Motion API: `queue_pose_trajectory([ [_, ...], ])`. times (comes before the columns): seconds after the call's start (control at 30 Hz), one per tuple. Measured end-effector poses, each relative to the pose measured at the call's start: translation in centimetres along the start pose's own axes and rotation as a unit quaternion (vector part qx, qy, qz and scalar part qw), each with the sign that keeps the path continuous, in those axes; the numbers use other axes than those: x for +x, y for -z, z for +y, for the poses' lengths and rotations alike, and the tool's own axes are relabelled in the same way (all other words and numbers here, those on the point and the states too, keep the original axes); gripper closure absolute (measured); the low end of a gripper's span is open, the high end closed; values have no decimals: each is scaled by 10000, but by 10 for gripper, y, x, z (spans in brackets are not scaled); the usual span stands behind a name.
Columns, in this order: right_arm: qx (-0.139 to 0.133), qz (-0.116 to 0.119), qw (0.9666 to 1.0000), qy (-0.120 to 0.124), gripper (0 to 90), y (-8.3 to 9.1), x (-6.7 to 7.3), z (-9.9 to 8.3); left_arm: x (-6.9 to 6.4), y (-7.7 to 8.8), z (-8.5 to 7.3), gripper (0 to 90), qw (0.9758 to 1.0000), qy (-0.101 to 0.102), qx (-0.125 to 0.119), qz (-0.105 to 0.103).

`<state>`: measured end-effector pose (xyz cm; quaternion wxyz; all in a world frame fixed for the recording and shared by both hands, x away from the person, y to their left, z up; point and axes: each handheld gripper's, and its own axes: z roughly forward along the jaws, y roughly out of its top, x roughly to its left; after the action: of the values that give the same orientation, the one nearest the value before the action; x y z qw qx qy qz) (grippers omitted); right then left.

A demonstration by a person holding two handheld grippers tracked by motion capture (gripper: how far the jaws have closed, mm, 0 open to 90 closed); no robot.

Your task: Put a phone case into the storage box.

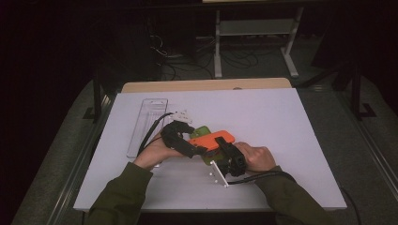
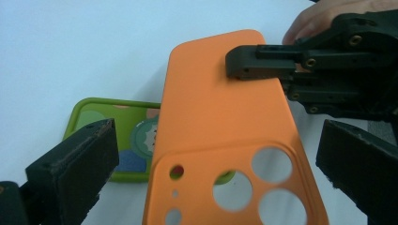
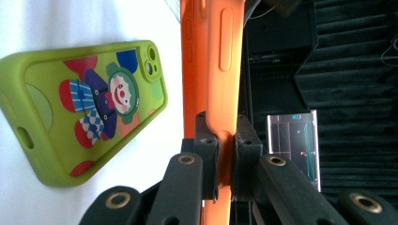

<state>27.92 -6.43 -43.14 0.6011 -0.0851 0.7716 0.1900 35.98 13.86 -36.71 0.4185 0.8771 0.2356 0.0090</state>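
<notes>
- Orange phone case [image 1: 212, 139]: we find it held above the white worktop [image 1: 281, 140], near the middle, partly over a second case. In the left gripper view [image 2: 220, 140] its back faces the camera, with the round camera cut-outs at the near end.
- Right tool [image 1: 228, 152]: clenched on the orange case. In the right gripper view [image 3: 225, 154] we see its two pads pinching the case's edge, one on each side, with the case running edge-on away from the camera.
- Left tool [image 1: 185, 140]: released. In the left gripper view its jaws stand wide, one on either side of the orange case's cut-out end, and neither pad presses on it [image 2: 216, 187].
- Green phone case [image 1: 201, 132]: lies flat on the worktop beneath and beside the orange one; a clown figure is printed on its back [image 3: 94, 108].
- Clear plastic tray [image 1: 146, 124]: lies on the worktop to the left, apart from both cases.
- Step in hand, as we judge it: a hand-over or regrip of the orange case, with the right tool carrying it alone and the left tool standing free around it.
- Next move, as we judge it: the left tool must either draw clear of the case or close again on a fresh spot, and the right tool must keep its pinch firm meanwhile, since a thin edge grip could let the case swing or slip down onto the green one.
</notes>
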Motion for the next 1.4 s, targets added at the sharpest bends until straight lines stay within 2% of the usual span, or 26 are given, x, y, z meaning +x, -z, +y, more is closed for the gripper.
queue_pose_trajectory([
  [0.07, 40, 29, 10000, -34, 825, -1, -1, -2, 1, 2, 0, 0, 10000, -41, -28, 0],
  [0.3, 209, 193, 9988, -387, 824, -1, -8, -10, 0, 8, 0, 0, 9999, -19, -129, 27],
  [0.4, 315, 348, 9971, -594, 824, 0, -10, -14, 2, 10, 0, 0, 9998, -69, -156, 53],
  [0.43, 316, 356, 9962, -725, 823, -1, -11, -14, 2, 10, 0, 0, 9999, -22, -162, 34],
  [0.47, 261, 309, 9971, -640, 823, -1, -13, -16, 2, 10, 0, 0, 9998, -26, -168, 54],
  [0.5, 368, 412, 9938, -960, 823, 0, -12, -15, 2, 10, 0, 0, 9998, -28, -175, 61],
  [0.53, 287, 366, 9954, -834, 823, -1, -15, -17, 3, 11, 0, 0, 9998, -91, -181, 75],
  [0.6, 335, 460, 9927, -1062, 823, -1, -16, -18, 4, 11, 0, 0, 9998, -80, -160, 93],
  [0.7, 361, 539, 9905, -1212, 823, -2, -19, -20, 4, 12, 0, 0, 9997, -46, -202, 93],
  [0.77, 425, 566, 9878, -1385, 823, -3, -20, -22, 4, 12, 0, 0, 9996, -16, -258, 95],
  [0.83, 448, 604, 9862, -1478, 823, -3, -23, -24, 5, 13, 0, 0, 9997, -87, -201, 116],
  [0.87, 449, 593, 9852, -1544, 823, -4, -24, -25, 5, 12, 0, 0, 9997, -37, -205, 114],
  [0.93, 461, 640, 9810, -1771, 823, -4, -27, -28, 5, 12, 0, 0, 9997, -53, -201, 117],
  [0.97, 536, 681, 9762, -1989, 823, -4, -28, -28, 5, 12, 0, 0, 9997, -40, -202, 125],
  [1.0, 566, 712, 9736, -2095, 823, -4, -29, -29, 4, 12, 0, 0, 9996, 64, -248, 124],
  [1.03, 575, 797, 9690, -2265, 823, -4, -30, -30, 4, 12, 0, 0, 9996, 79, -256, 127],
  [1.07, 575, 821, 9627, -2513, 823, -4, -31, -30, 4, 12, 0, 0, 9996, 47, -250, 138],
  [1.1, 598, 813, 9600, -2612, 823, -4, -31, -31, 6, 13, 0, 0, 9996, -70, -206, 158],
  [1.13, 600, 887, 9574, -2681, 823, -5, -33, -33, 7, 13, 0, 0, 9996, -94, -226, 172],
  [1.23, 608, 954, 9506, -2892, 823, -5, -36, -36, 6, 13, 0, 0, 9996, 6, -223, 183],
  [1.33, 620, 1051, 9414, -3143, 823, -6, -39, -40, 6, 14, 0, 0, 9995, 16, -232, 199],
  [1.4, 638, 1116, 9336, -3344, 823, -6, -41, -42, 7, 14, 0, 0, 9995, 16, -231, 220],
])
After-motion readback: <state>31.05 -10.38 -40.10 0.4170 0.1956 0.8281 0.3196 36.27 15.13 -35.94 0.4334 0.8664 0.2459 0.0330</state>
